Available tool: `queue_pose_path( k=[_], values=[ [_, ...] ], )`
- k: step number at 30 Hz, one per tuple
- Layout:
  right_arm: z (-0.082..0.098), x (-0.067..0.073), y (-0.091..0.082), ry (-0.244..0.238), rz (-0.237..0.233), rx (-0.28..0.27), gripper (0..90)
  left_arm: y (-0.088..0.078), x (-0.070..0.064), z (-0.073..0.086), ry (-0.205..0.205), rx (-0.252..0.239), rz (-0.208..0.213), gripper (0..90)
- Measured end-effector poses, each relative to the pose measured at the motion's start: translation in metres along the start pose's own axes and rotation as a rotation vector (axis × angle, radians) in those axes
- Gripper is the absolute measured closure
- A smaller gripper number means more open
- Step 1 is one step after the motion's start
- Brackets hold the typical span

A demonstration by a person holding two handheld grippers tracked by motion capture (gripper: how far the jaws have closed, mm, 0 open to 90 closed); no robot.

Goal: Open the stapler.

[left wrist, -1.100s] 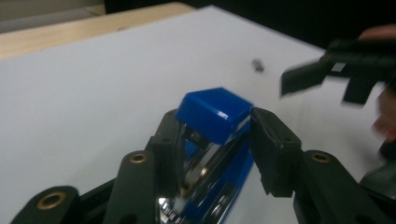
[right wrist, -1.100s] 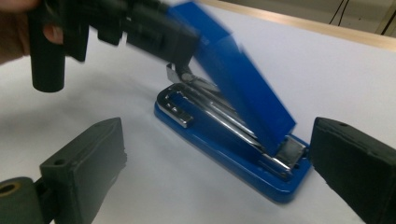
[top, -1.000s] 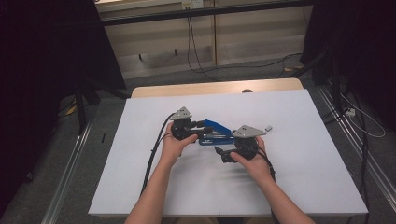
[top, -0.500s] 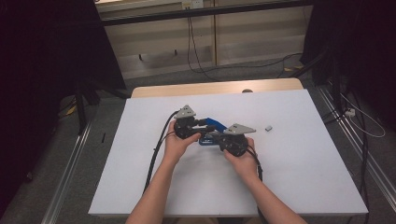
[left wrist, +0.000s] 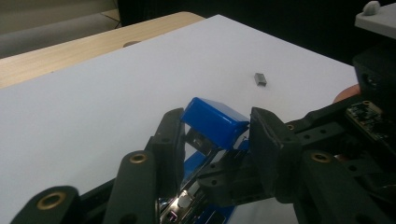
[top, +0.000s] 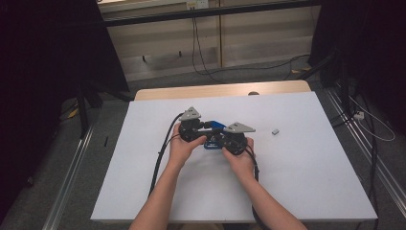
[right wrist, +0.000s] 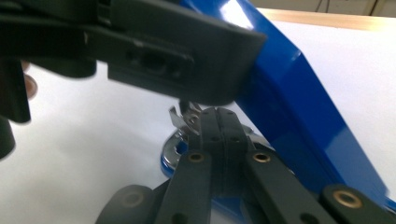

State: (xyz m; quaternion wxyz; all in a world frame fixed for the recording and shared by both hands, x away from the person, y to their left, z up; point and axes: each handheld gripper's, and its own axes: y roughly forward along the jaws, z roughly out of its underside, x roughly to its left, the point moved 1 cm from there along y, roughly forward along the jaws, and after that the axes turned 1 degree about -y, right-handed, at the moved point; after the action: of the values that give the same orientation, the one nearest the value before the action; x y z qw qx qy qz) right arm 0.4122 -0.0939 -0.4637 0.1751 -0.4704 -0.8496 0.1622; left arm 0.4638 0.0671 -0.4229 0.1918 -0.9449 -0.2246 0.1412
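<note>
- Blue stapler (top: 214,134) sits mid-table on the white sheet (top: 297,182), between the two hands, its top cover swung up and open.
- Left gripper (left wrist: 215,140): jaws part-way closed and clamped on the raised blue cover, one pad on each side of it (seen plainly in the left gripper view). It looks to be holding the cover up and steadying the stapler.
- Right gripper (right wrist: 218,122): jaws pressed together, tips flat against each other with no gap. They have just closed. The tips sit down in the stapler's metal staple channel (right wrist: 184,119), right at a small bright metal tab; I cannot tell whether anything thin is pinched between them.
- In the high view the right gripper (top: 225,139) is tucked in against the stapler from the person's right, touching or nearly touching the left gripper (top: 207,130).
- Small grey block (top: 275,131) lies on the sheet well off to the right of the stapler (probably a strip of staples, too small to be sure).
- Step in hand, as I read it: working inside the opened stapler with the closed tips, either pushing back the spring follower or clearing the channel, ahead of loading.
- Next move calls for: the left grip to hold the cover firm, the right tips to move along the channel, not across it; a sideways nudge could slip off the tab or shift the stapler on the sheet.
</note>
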Motion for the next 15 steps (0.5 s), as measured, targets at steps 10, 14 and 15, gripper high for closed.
queue_pose_path(
  k=[10,14,15],
  values=[
    [-0.003,0.003,0.007,-0.012,0.04,-0.021,90.0,0.0,0.0,0.0,-0.004,-0.001,0.001,56.8],
    [-0.002,0.004,0.011,-0.01,0.052,-0.026,90.0,-0.001,0.002,0.001,-0.015,-0.002,0.006,57.1],
    [-0.002,0.004,0.011,-0.01,0.052,-0.026,90.0,-0.001,0.003,0.001,-0.017,-0.002,0.009,57.1]
  ],
)
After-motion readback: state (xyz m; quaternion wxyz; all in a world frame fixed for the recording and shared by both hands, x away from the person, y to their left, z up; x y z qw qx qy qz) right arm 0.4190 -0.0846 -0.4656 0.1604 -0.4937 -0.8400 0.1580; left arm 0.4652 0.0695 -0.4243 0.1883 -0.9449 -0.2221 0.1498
